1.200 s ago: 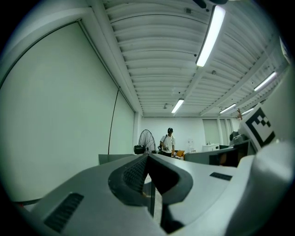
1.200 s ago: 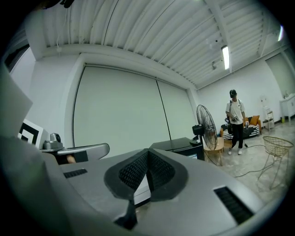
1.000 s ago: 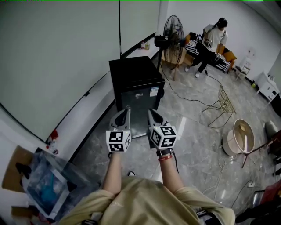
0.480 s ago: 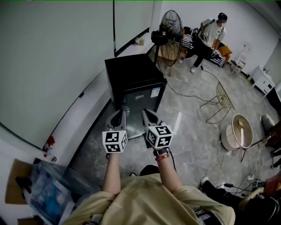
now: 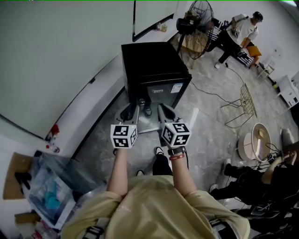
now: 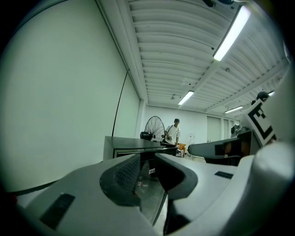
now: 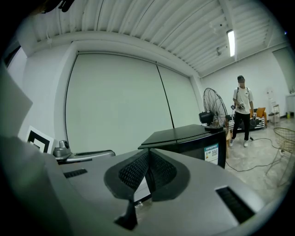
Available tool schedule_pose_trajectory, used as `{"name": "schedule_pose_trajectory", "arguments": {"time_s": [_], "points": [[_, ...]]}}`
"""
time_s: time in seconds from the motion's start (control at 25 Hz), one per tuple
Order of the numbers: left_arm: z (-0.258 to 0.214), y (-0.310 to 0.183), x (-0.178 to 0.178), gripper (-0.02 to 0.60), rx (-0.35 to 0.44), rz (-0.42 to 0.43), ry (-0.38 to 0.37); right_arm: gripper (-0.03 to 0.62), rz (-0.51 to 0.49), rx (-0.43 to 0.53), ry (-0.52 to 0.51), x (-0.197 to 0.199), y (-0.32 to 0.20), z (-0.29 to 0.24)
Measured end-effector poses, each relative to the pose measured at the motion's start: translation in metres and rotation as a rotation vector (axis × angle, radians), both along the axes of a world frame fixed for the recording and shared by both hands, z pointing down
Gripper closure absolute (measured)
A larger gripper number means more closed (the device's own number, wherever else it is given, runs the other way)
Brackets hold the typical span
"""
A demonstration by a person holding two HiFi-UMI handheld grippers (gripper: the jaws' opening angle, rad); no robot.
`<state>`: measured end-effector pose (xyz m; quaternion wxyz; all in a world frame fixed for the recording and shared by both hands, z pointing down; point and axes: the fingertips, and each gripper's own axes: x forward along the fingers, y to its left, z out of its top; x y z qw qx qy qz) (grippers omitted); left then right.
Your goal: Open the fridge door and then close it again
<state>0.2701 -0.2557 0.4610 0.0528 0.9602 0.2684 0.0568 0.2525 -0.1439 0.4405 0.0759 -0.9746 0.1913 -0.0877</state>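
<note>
A small black fridge (image 5: pixel 153 65) stands against the white wall, its glossy door (image 5: pixel 164 93) closed and facing me. Both grippers are held side by side just in front of the door, pointing at it. My left gripper (image 5: pixel 129 112) has just been opening its jaws; a narrow gap (image 6: pixel 147 177) shows between them, with nothing in it. My right gripper (image 5: pixel 165 112) is shut, pads pressed together (image 7: pixel 148 174) and empty. The fridge (image 6: pixel 126 146) rises behind the left jaws, and its labelled door (image 7: pixel 203 147) shows past the right jaws.
A standing fan (image 5: pixel 198 14) and a person on foot (image 5: pixel 243 28) are behind the fridge. A wire chair (image 5: pixel 245 105), a round tub (image 5: pixel 257 140) and a seated person (image 5: pixel 252 179) are at the right. A box of bags (image 5: pixel 39 191) sits at the left.
Both grippers have come closer to the fridge door and sunk a little. The left jaws have parted. A seated person has come into sight at the right.
</note>
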Motion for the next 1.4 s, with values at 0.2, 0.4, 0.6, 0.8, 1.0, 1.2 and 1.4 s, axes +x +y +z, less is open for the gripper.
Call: {"name": "schedule_pose_trajectory", "arguments": {"time_s": [0.2, 0.4, 0.6, 0.8, 1.0, 1.2, 1.4], "points": [[0.035, -0.009, 0.027, 0.42, 0.027, -0.019, -0.078, 0.576, -0.047, -0.004, -0.024, 0.03, 0.001, 0.01], [0.064, -0.012, 0.049, 0.376, 0.029, -0.009, -0.134, 0.574, -0.084, -0.004, -0.047, 0.055, 0.001, 0.021], [0.098, -0.014, 0.077, 0.326, 0.074, 0.0, -0.176, 0.569, -0.116, -0.006, -0.073, 0.081, -0.002, 0.035], [0.143, -0.016, 0.106, 0.304, 0.083, 0.035, -0.209, 0.539, -0.17, -0.022, -0.083, 0.106, -0.012, 0.044], [0.193, -0.011, 0.128, 0.305, 0.105, 0.07, -0.289, 0.47, -0.264, -0.139, -0.05, 0.125, -0.021, 0.041], [0.223, -0.006, 0.149, 0.322, 0.111, 0.097, -0.339, 0.43, -0.331, -0.295, 0.008, 0.14, -0.024, 0.031], [0.235, -0.002, 0.158, 0.348, 0.114, 0.12, -0.356, 0.395, -0.413, -0.414, 0.055, 0.147, -0.03, 0.024]]}}
